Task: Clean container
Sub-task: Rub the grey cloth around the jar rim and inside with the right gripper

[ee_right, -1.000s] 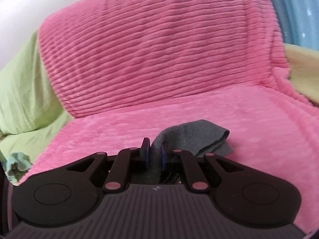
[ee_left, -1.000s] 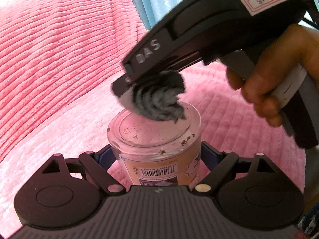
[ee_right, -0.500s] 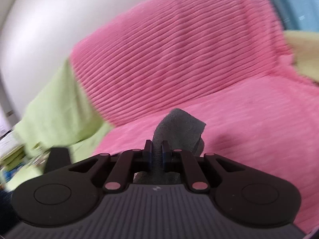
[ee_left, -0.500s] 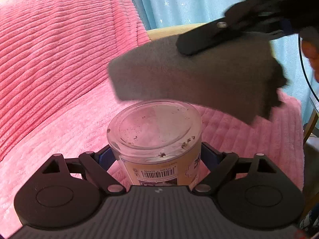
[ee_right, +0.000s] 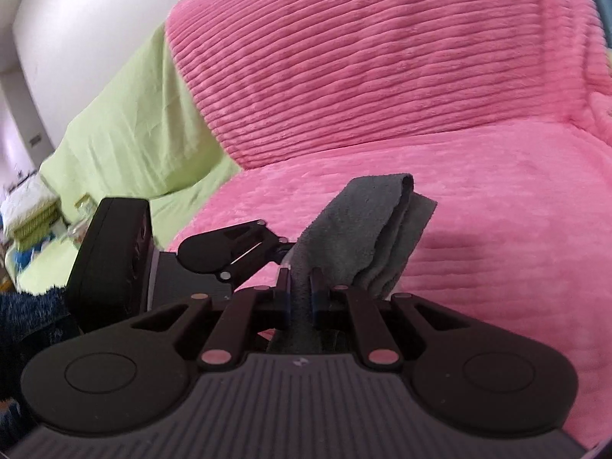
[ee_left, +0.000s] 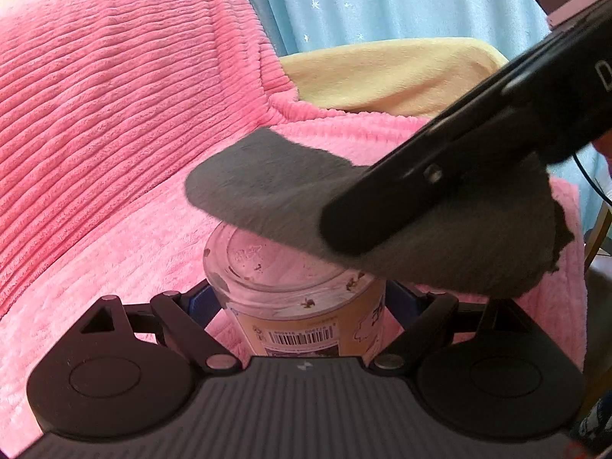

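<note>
A clear plastic container [ee_left: 290, 290] with a barcode label and brown crumbs on its flat end is clamped in my left gripper [ee_left: 302, 298], which is shut on its sides. In the left wrist view the grey cloth [ee_left: 275, 187] hangs spread over the container's far rim, carried by my right gripper [ee_left: 440, 187] coming in from the upper right. In the right wrist view my right gripper [ee_right: 300, 287] is shut on the folded grey cloth [ee_right: 367, 229], and the left gripper's body [ee_right: 225, 248] shows at the left. The container is hidden there.
A pink ribbed blanket [ee_left: 114, 114] covers the sofa seat and back behind everything. A yellow cushion [ee_left: 382, 72] and blue curtain [ee_left: 401, 0] lie at the far right, a green cover [ee_right: 126, 134] to the sofa's left. Cluttered items [ee_right: 30, 214] sit at the far left edge.
The right gripper lifted off the container's end, swung away and has come back lower; the cloth, bunched a second ago, now hangs spread over the far rim. The left gripper holds steady.
</note>
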